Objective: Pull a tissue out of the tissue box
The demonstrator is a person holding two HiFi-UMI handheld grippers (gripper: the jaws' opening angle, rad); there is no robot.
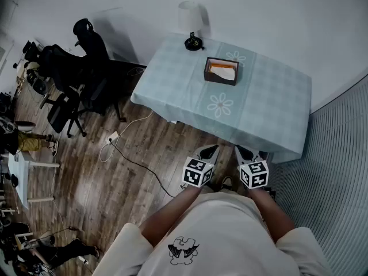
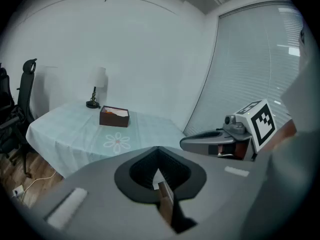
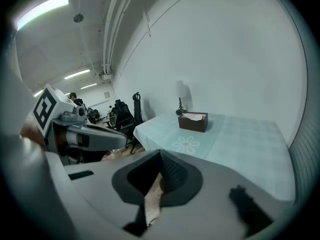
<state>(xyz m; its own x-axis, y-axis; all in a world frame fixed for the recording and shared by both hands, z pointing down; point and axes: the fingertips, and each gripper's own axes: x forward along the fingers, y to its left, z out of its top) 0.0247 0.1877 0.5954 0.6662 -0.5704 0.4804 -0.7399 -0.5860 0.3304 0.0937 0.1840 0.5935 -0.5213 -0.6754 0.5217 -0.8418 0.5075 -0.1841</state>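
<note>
A dark brown tissue box [image 1: 221, 71] with a white tissue [image 1: 225, 73] showing in its open top stands on the table [image 1: 270, 96], which wears a pale blue checked cloth. Both grippers hang before the table's near edge, well short of the box. My left gripper [image 1: 208, 152] and right gripper [image 1: 245, 152] sit side by side, both shut and empty. The left gripper view looks past its closed jaws [image 2: 158, 149] to the box [image 2: 114, 117] far ahead. The right gripper view shows its closed jaws [image 3: 160, 153] and the box [image 3: 193, 122] likewise distant.
A small lamp [image 1: 192, 25] stands at the table's far edge behind the box. Black office chairs [image 1: 75, 79] crowd the left side. A white cable and plug [image 1: 115, 140] lie on the wooden floor. Window blinds [image 1: 339, 165] run along the right.
</note>
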